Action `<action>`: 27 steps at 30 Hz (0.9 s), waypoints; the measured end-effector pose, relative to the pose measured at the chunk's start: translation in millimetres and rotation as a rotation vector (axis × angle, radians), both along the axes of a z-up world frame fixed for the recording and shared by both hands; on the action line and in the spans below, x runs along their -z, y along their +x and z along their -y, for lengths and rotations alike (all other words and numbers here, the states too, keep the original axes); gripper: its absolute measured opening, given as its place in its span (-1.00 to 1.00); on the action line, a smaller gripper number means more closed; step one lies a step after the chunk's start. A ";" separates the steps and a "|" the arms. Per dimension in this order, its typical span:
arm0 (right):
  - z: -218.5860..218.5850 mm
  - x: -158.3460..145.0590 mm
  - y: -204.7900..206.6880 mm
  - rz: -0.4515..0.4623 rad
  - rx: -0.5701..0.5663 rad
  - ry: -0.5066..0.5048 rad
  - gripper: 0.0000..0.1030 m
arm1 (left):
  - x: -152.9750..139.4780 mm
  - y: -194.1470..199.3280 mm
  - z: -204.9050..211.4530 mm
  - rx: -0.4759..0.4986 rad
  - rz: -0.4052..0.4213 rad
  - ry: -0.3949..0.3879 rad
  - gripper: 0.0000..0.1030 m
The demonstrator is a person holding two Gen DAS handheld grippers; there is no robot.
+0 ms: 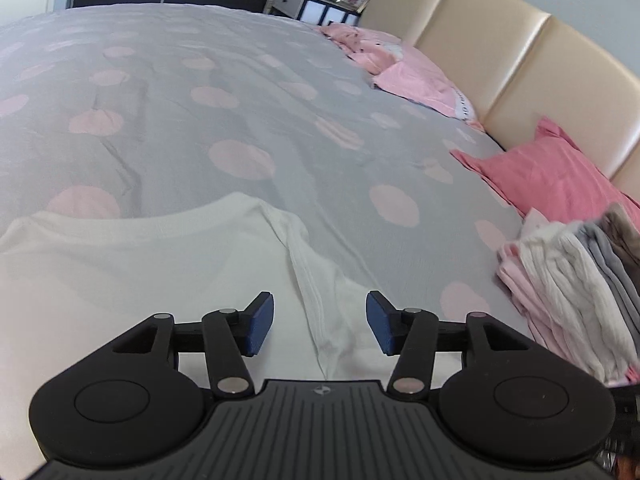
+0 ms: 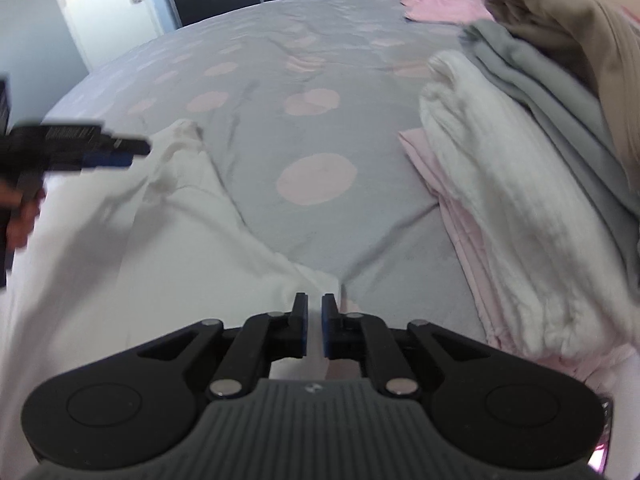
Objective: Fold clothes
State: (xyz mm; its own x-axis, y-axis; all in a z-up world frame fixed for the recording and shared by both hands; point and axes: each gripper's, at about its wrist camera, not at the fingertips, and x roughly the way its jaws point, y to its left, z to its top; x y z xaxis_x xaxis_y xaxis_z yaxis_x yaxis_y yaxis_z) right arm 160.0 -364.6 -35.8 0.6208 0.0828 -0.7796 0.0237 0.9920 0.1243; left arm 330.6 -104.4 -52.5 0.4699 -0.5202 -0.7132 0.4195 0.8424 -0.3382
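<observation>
A white T-shirt [image 1: 132, 280] lies flat on the bed, its ribbed collar toward the far side. My left gripper [image 1: 320, 322] hovers open over the shirt's right shoulder seam, with nothing between its blue pads. In the right wrist view the left gripper [image 2: 120, 154] shows blurred at the left edge, held by a hand [image 2: 24, 216]. The shirt's sleeve [image 2: 240, 240] tapers to a point at my right gripper [image 2: 315, 326]. That gripper's pads stand almost together, with a thin strip of white cloth pinched between them.
The bed has a grey cover with pink dots [image 1: 240, 100]. To the right lies a stack of folded clothes [image 2: 520, 200] in pink, white, grey and brown. Pink pillows [image 1: 552, 172] lean on the beige headboard [image 1: 520, 52]. More pink garments [image 1: 360, 44] lie far back.
</observation>
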 end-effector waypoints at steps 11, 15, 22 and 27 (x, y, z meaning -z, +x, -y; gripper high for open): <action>-4.4 12.1 4.8 -0.044 -0.073 -0.016 -0.82 | 49.2 77.3 5.3 -0.112 -0.253 -0.150 -0.96; 0.1 20.8 7.5 -0.072 -0.071 -0.004 -0.86 | 63.3 88.5 -1.8 -0.121 -0.280 -0.220 -0.96; 2.1 23.0 11.1 -0.091 -0.067 0.014 -0.86 | 53.1 93.3 -18.9 -0.097 -0.255 -0.311 -0.62; 6.2 21.7 12.0 -0.096 -0.054 0.039 -0.86 | 55.3 97.6 -2.7 -0.131 -0.226 -0.194 -0.76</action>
State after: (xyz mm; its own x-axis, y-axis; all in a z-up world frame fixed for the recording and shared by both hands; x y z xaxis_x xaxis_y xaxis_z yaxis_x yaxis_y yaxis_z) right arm 171.9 -370.8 -57.5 0.5370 0.1461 -0.8308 -0.0163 0.9865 0.1630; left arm 428.2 -101.8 -107.9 0.3831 -0.6021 -0.7005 0.2076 0.7951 -0.5699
